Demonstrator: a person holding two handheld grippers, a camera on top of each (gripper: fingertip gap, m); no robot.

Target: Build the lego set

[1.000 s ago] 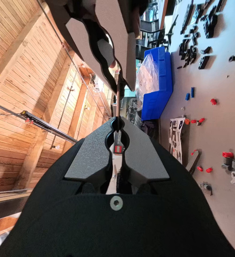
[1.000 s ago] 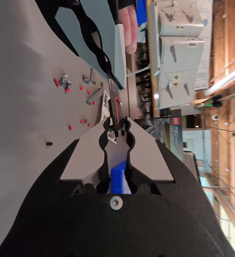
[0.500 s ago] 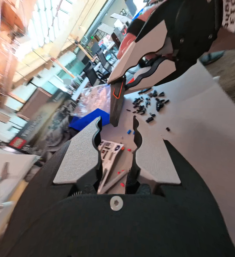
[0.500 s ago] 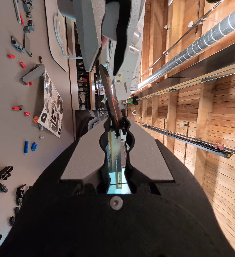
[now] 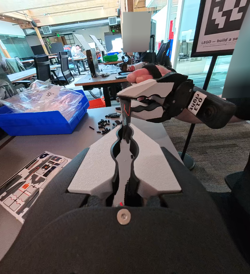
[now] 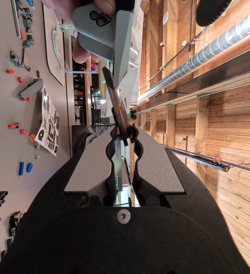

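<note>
Grippers meet over the table (image 5: 50, 142), both on one black panel piece (image 5: 125, 114) with an orange line on its face. The left gripper (image 5: 125, 130) has its fingertips drawn in on the panel's lower end, the rest of the jaws gaping behind. The right gripper (image 5: 125, 102), held by a hand (image 5: 145, 74), pinches the panel's upper end from the right. In the right wrist view the right gripper (image 6: 123, 131) has its tips closed on the panel, which slants away to the left gripper's grey finger (image 6: 121, 49). A sticker sheet (image 5: 29, 180) lies on the table, near small black pieces (image 5: 104, 126) and a blue bin (image 5: 37, 118) holding plastic bags (image 5: 43, 96). Red pins (image 6: 20, 80) and blue pins (image 6: 25, 167) are scattered about.
</note>
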